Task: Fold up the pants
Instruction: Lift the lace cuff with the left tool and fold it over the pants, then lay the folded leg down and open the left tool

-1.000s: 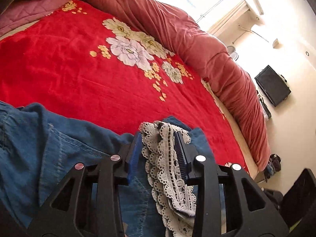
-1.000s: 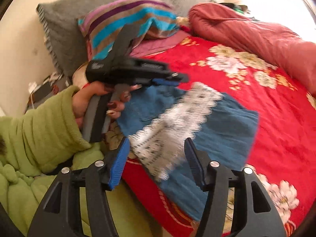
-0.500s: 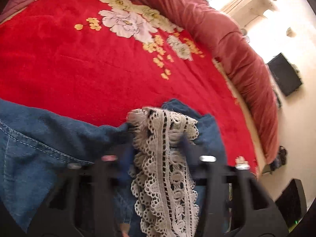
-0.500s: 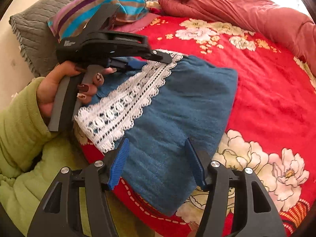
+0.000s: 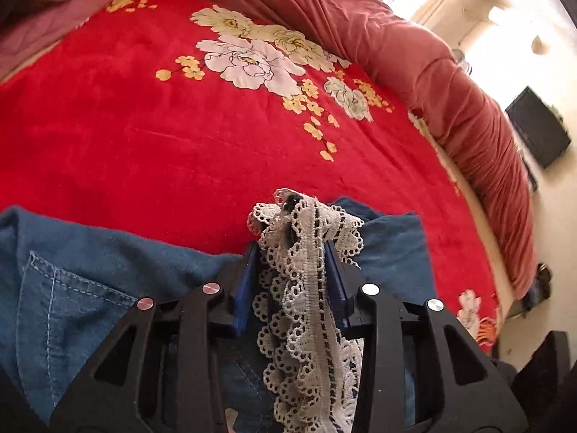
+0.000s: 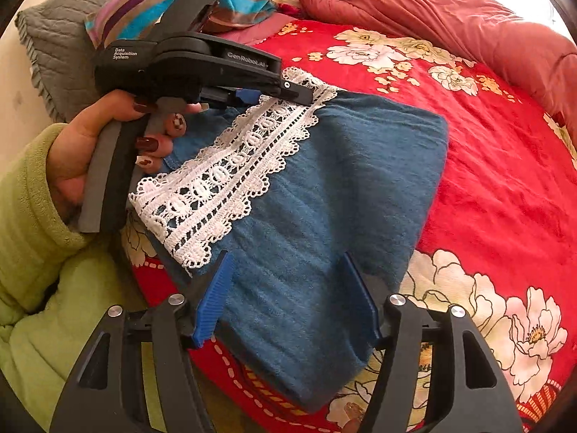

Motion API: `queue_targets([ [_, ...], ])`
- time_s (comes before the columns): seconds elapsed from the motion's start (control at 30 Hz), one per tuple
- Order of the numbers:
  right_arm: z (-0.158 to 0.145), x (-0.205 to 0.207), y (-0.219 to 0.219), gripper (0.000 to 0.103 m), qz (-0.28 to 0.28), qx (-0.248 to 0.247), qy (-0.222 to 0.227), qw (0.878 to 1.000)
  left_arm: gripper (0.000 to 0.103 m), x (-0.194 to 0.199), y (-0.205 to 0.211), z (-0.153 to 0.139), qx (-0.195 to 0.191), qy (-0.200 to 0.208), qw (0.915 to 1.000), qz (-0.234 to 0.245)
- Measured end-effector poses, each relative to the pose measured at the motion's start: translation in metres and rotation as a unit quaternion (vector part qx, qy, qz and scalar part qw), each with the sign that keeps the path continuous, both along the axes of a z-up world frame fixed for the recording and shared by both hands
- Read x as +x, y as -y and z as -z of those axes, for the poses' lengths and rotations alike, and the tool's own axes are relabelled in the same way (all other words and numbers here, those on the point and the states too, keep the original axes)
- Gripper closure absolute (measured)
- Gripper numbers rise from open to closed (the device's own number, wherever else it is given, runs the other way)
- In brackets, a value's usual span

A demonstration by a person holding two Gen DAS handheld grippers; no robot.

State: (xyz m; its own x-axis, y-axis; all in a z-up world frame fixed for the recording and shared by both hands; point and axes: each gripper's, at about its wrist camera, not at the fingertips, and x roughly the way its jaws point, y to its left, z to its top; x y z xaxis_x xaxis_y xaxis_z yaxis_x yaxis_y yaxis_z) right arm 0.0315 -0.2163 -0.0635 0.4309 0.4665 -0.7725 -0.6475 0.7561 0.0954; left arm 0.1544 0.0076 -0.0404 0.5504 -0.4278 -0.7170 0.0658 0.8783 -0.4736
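The blue pants lie folded on the red floral blanket at the near edge of the bed, their white lace trim running from 8 o'clock to 1 o'clock across the fabric. The left gripper has its jaws opening, lace bunched between the blue pads and hiding whether they press it. The right gripper, jaws spreading apart, straddles the denim near 6 o'clock without pinching; its base is cut off below.
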Motion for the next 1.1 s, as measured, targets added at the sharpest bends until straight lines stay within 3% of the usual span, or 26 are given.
queue_targets([
  [0.2,-0.021,-0.004,0.013,0.042,0.005,0.039,0.016,0.999,0.056,-0.028,-0.008,-0.029,0.011,0.033,0.9994,-0.007],
  [0.4,-0.029,0.001,0.029,0.042,0.028,0.050,0.022,0.998,0.053,-0.067,-0.019,-0.039,0.022,0.024,0.9992,-0.024],
  [0.7,-0.030,-0.007,0.033,0.047,0.018,0.062,0.023,0.998,0.053,-0.122,-0.007,-0.019,-0.020,-0.029,0.9993,0.011],
  [0.83,-0.028,-0.007,0.030,0.047,0.012,0.063,0.020,0.998,0.050,-0.126,0.011,-0.006,-0.002,-0.045,0.9989,0.016],
  [0.87,-0.028,-0.008,0.029,0.047,0.010,0.063,0.019,0.998,0.060,-0.126,0.013,-0.007,0.003,-0.042,0.9990,0.015],
  [0.9,-0.028,-0.008,0.028,0.047,0.009,0.064,0.019,0.998,0.096,-0.125,0.019,-0.008,0.011,-0.037,0.9990,0.021],
  [1.1,-0.034,-0.011,0.030,0.047,0.006,0.065,0.028,0.998,0.097,-0.136,0.019,-0.022,0.019,-0.017,0.9993,0.029],
])
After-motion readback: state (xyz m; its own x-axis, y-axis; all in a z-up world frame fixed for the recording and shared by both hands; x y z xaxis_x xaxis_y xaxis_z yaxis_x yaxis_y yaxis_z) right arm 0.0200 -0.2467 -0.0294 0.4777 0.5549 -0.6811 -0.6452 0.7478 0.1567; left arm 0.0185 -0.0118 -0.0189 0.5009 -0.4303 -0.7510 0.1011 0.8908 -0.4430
